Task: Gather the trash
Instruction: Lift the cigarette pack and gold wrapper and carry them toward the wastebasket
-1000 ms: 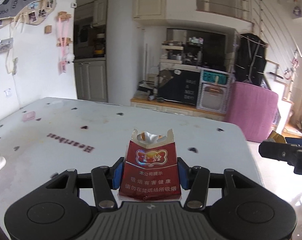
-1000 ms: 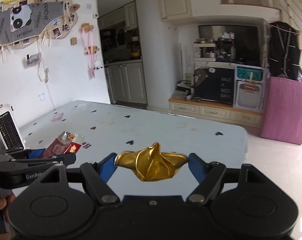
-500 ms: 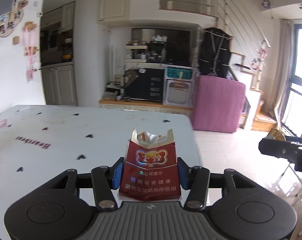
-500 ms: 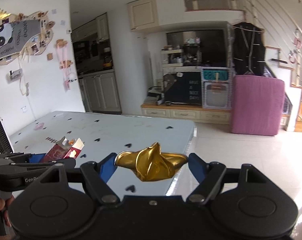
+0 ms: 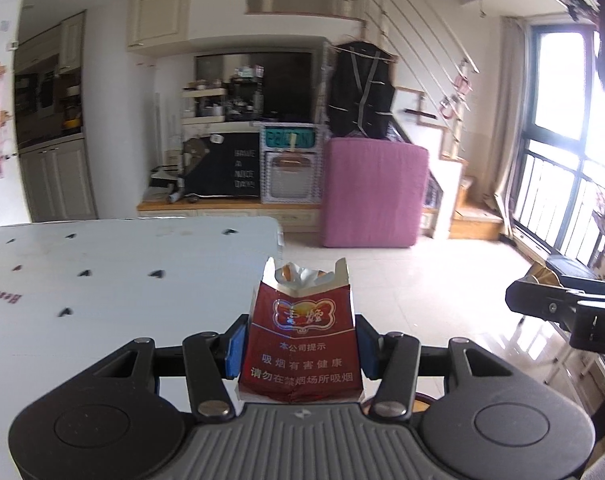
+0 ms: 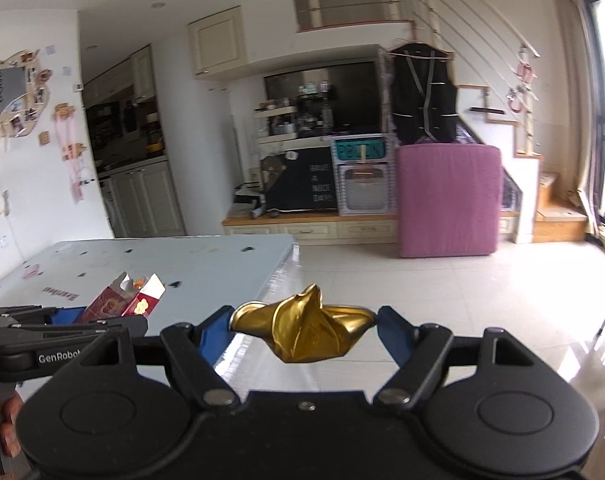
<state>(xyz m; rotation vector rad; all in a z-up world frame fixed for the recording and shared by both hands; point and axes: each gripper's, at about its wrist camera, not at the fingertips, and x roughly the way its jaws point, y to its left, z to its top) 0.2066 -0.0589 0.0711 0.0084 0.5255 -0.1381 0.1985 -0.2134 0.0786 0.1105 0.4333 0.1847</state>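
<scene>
My left gripper (image 5: 300,346) is shut on a torn-open red cigarette pack (image 5: 300,340), held upright between the blue pads above the right edge of the white table (image 5: 102,280). In the right wrist view the same cigarette pack (image 6: 122,300) shows at the lower left, in the left gripper (image 6: 68,316). My right gripper (image 6: 302,330) is shut on a crumpled gold foil wrapper (image 6: 302,332), pinched at both ends, out past the table's edge over the tiled floor (image 6: 462,300). The right gripper's body (image 5: 562,312) shows at the right of the left wrist view.
A pink cushioned block (image 5: 372,192) stands on the floor ahead, beside a low cabinet (image 5: 230,208) with a black chalkboard sign. Stairs and a tall window (image 5: 562,160) lie to the right. A person's fingers (image 6: 2,420) grip the left handle.
Both grippers have swung to the right with their loads, from over the middle of the table to its right edge; floor and window have come into view. Neither grip has changed.
</scene>
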